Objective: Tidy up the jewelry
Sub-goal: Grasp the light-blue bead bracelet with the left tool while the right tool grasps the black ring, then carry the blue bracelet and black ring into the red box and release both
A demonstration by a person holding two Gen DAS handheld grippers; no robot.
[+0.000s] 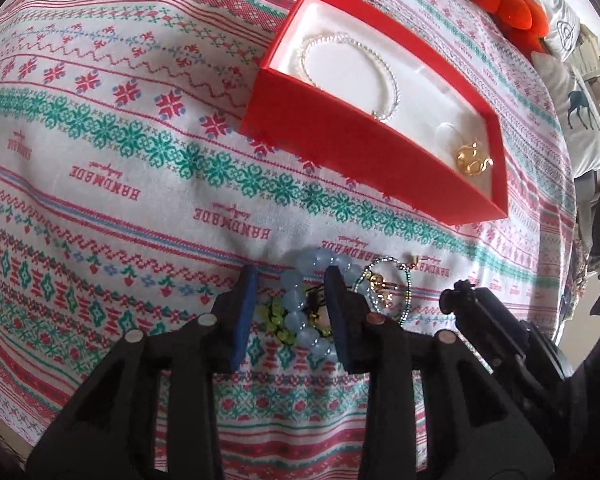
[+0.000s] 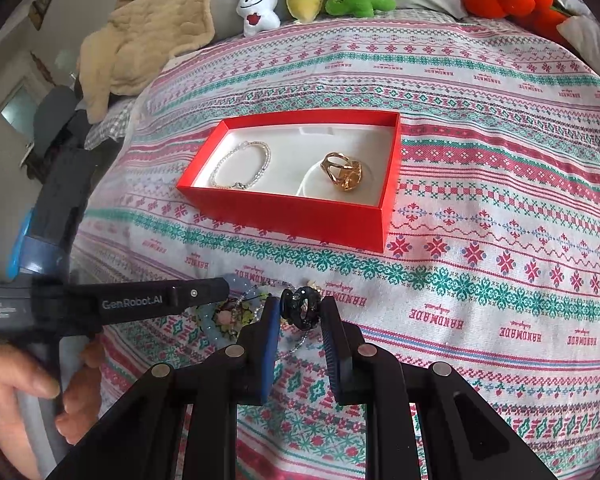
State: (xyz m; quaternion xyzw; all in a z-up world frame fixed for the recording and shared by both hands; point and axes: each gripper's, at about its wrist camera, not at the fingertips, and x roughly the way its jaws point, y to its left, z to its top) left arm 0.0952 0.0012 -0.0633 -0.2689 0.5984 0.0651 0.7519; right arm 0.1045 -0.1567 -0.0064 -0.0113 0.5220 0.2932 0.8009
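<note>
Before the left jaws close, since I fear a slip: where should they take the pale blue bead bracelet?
Take the blue bead bracelet across one side of its loop, coming straight down from above. It lies flat on the bedspread, partly over a green trinket, so a single strand of beads probably pinches more surely than the whole ring.

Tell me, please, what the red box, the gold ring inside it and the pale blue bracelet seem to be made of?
Red box: probably matte cardboard, judging by its thin, flat, sharp-edged walls.
Gold ring: looks like polished metal, with bright glints; whether solid or plated cannot be told.
Pale blue bracelet: round translucent beads, perhaps glass or stone, with a soft sheen.
</note>
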